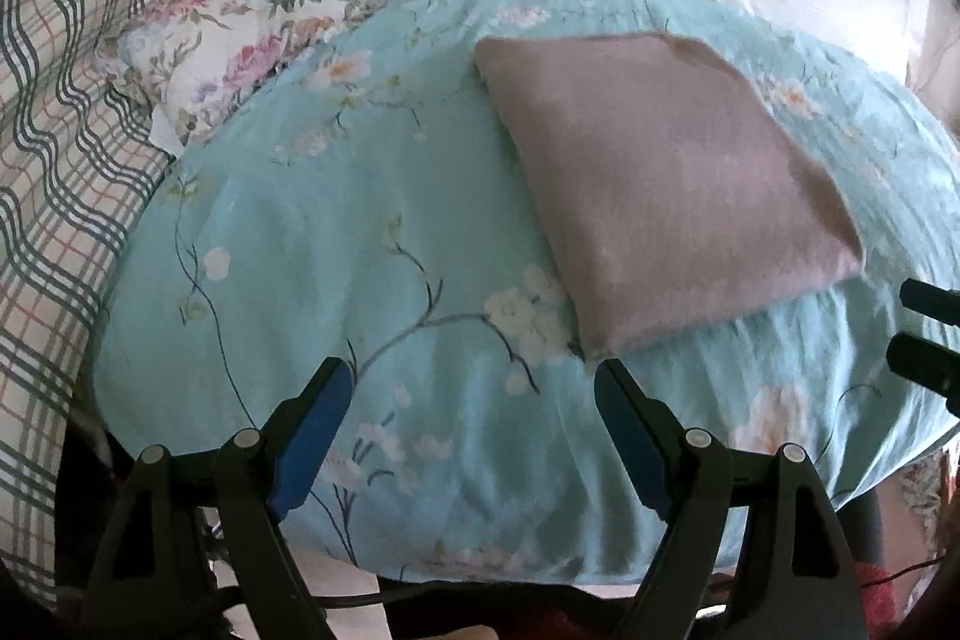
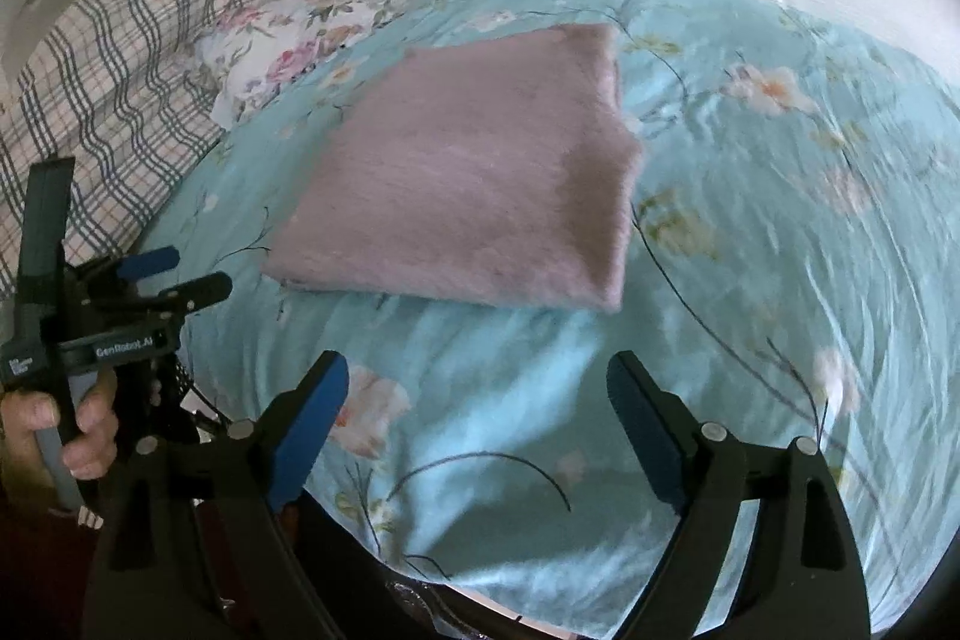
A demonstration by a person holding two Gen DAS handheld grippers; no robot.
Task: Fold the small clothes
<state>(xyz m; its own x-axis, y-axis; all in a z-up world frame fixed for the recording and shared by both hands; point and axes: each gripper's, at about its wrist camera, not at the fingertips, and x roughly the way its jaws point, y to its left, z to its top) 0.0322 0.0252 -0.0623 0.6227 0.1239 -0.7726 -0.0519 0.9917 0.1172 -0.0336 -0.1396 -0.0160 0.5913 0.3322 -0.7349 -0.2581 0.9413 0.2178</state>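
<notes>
Left wrist view: the left gripper [image 1: 468,382] has its 2 blue-padded fingers [image 1: 312,430] spread and empty, just short of the near corner of the folded mauve fuzzy garment [image 1: 666,184]. The right gripper [image 2: 477,376] is likewise spread and empty, hanging near the garment's front edge without touching it. The garment lies as a flat rectangle on the turquoise floral bedspread [image 1: 336,232], with a white rose-print cloth [image 1: 240,46] and a plaid quilt [image 1: 66,118] beyond. The fold looks finished or 1 fold short; next calls for either pinching a near corner to halve it again or setting it aside.
</notes>
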